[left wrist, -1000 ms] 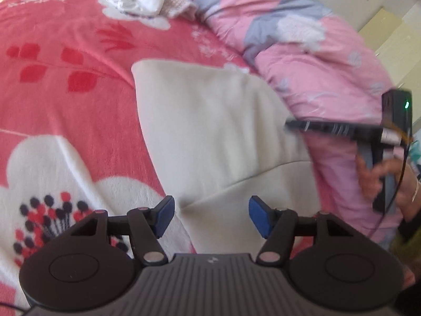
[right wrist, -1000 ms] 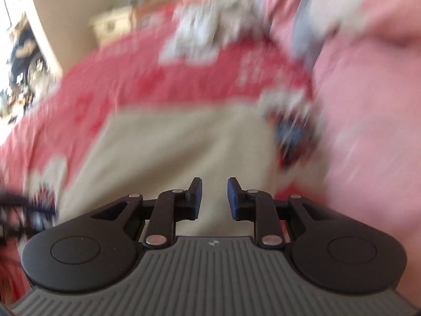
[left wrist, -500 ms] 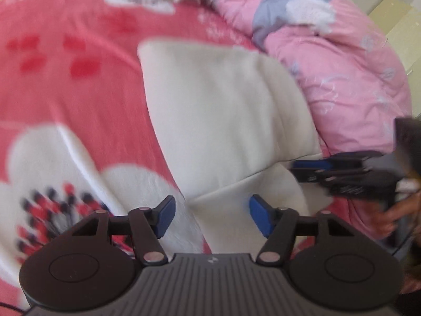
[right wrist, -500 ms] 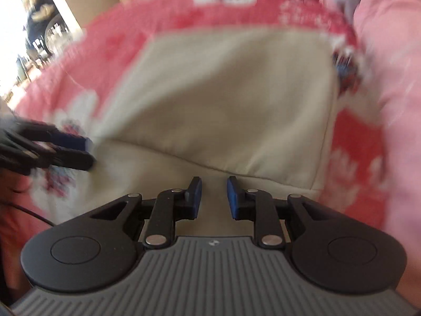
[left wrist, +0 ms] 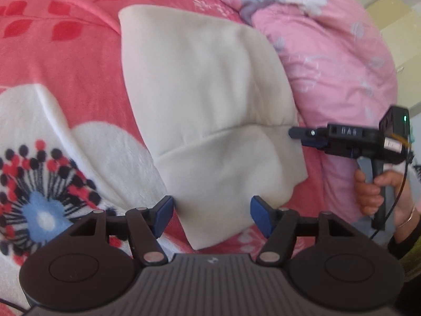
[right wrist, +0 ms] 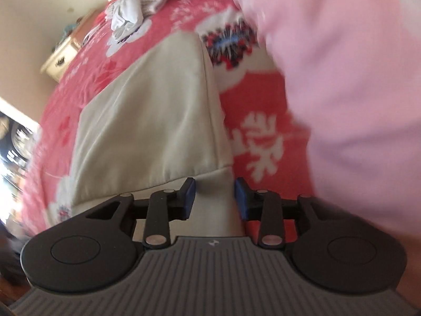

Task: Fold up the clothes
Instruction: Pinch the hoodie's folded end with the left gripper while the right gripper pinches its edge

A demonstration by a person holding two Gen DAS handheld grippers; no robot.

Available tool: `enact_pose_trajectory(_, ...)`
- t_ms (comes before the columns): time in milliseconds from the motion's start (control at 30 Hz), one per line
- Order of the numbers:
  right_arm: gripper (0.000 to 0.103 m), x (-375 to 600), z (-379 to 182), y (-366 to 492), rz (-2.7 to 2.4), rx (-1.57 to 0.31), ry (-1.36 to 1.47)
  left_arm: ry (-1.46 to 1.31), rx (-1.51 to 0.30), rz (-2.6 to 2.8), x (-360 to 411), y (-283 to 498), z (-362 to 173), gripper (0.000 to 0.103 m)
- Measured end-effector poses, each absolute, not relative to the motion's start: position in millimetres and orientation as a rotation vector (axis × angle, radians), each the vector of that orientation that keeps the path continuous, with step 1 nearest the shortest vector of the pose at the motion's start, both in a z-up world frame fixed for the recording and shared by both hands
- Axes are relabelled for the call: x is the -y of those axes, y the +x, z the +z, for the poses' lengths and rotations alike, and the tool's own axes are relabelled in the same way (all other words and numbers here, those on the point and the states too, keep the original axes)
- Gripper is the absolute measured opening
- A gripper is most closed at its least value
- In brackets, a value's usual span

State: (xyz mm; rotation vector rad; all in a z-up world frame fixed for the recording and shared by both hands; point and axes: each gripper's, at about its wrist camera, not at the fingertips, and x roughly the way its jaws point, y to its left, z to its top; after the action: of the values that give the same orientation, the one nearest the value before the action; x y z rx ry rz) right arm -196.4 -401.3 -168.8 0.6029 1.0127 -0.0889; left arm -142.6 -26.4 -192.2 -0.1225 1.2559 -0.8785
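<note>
A cream folded garment (left wrist: 205, 84) lies flat on the red flowered blanket (left wrist: 52, 79), with one fold line across its near part. My left gripper (left wrist: 211, 217) hangs over its near corner. The jaws are closing with that corner between the blue pads, which do not press on it. My right gripper (right wrist: 214, 197) is at the garment's (right wrist: 147, 121) right edge. Its jaws are opening and a strip of the cloth's edge sits between the pads. The left wrist view shows the right gripper (left wrist: 302, 135) side-on, its tip at that edge, held by a hand (left wrist: 368, 192).
A bulky pink quilt (left wrist: 329, 60) lies heaped right beside the garment and fills the right of the right wrist view (right wrist: 355, 79). A pile of white clothes (right wrist: 126, 23) lies at the far end of the bed. A cream cabinet (right wrist: 59, 62) stands beyond.
My right gripper has come down and in to the garment's right edge, rolled, and its jaws have widened. The left gripper has stayed over the near corner with its jaws a little narrower.
</note>
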Motion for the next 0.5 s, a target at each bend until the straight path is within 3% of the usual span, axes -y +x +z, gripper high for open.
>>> enact_pose_trajectory(100, 0.029, 399, -174, -199, -0.062, -1.008, 0.616, -0.127, -1.248, -0.848, 25, -143, -192, 0.045)
enact_pose_trajectory(167, 0.021, 393, -172, -197, -0.045, -1.01, 0.569, -0.134, -1.242, -0.826, 22, -142, -191, 0.026)
enact_pose_trajectory(233, 0.016, 391, -167, -198, -0.037, -1.01, 0.547, -0.146, -1.234, -0.821, 16, -142, -190, 0.018)
enact_pose_trajectory(367, 0.013, 386, -159, -201, -0.009, -1.004, 0.533, -0.175, -1.25, -0.825, 7, -138, -188, 0.009)
enact_pose_trajectory(500, 0.013, 374, -152, -201, 0.035, -1.008, 0.497, -0.173, -1.267, -0.817, -1, -134, -190, 0.007)
